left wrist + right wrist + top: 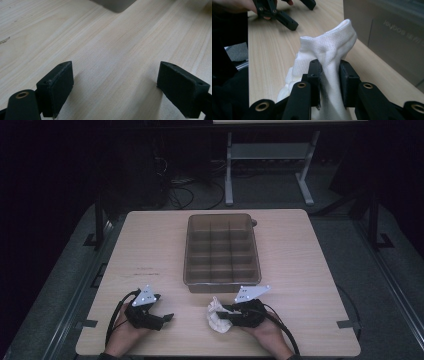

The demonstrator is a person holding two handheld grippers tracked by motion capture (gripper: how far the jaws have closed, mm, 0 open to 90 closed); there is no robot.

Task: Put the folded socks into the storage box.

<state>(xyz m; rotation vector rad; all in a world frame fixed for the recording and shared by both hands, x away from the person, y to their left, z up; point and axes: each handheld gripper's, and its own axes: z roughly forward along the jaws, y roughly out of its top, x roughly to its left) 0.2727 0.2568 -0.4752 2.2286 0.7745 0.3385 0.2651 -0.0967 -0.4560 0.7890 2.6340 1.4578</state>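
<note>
Above the desk [150, 250], the high view showed both of the person's hands resting near the front edge, well apart from each other, with a brown divided bin [222, 251] standing in the middle just beyond them. The right tongs [223, 310] lay on their side, pointing toward the left hand, and gripped a crumpled white sock [216, 315] that sat on the wood just in front of the bin's near wall; that spot likely suited a short lift into one of the compartments, all of which looked empty. The left tongs [168, 318] pointed toward the sock but stayed apart from it, seemingly waiting their turn. Seen from the left gripper view, those tongs [115, 87] stood wide and released over bare wood grain, nothing between the pads, with a corner of the bin [115, 5] at the top. Looking along the right gripper view, the right tongs [329, 75] were clenched on the sock [327, 47], pinching a narrow waist of knit fabric so the ribbed cuff stood up above the jaws; gripping it mid-body probably kept the loose cloth gathered. Beside it rose the bin's wall [387, 37], and farther off lay the left tongs [287, 22].
</note>
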